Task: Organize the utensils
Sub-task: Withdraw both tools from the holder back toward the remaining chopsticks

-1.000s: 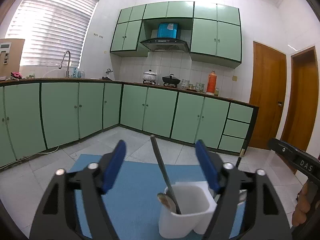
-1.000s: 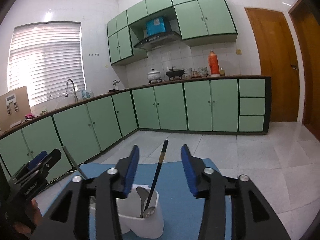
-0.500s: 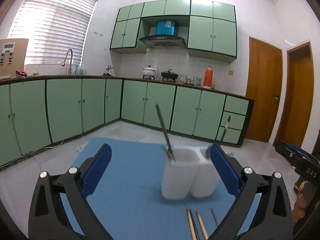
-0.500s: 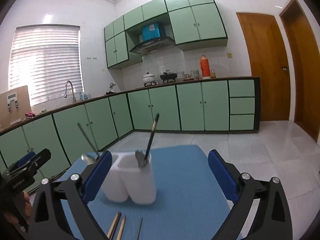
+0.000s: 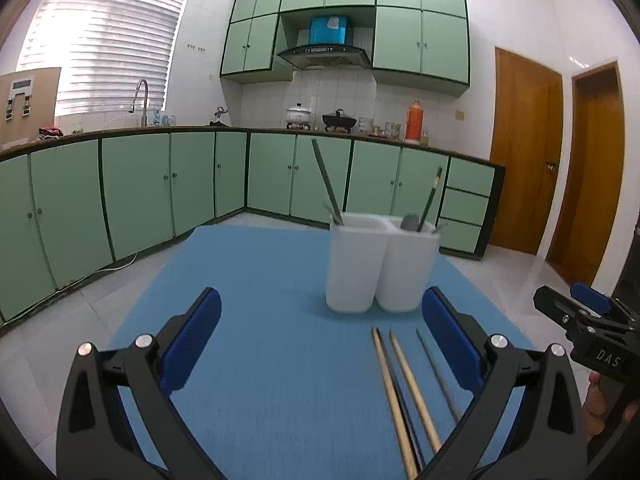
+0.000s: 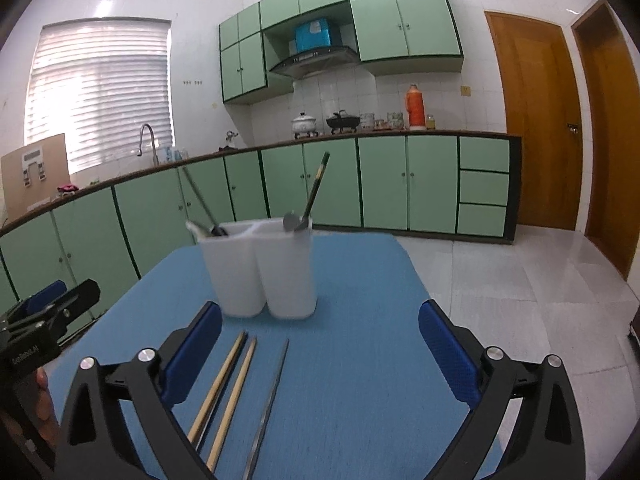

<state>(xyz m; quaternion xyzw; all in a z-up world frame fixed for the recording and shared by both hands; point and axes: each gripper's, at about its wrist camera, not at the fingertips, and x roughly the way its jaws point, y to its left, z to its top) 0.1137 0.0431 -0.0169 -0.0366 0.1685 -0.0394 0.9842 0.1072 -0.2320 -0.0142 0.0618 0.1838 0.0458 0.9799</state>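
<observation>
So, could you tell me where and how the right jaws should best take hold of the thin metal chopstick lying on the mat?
Grip the metal chopstick mid-shaft, coming from above with the right gripper jaws spanning its width: it lies flat on the blue mat, apart from the wooden chopsticks.

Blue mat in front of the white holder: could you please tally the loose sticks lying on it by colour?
Light wooden sticks: 2
Dark stick, apparently, tucked against one wooden one: 1
Grey metal stick: 1
Total: 4
</observation>
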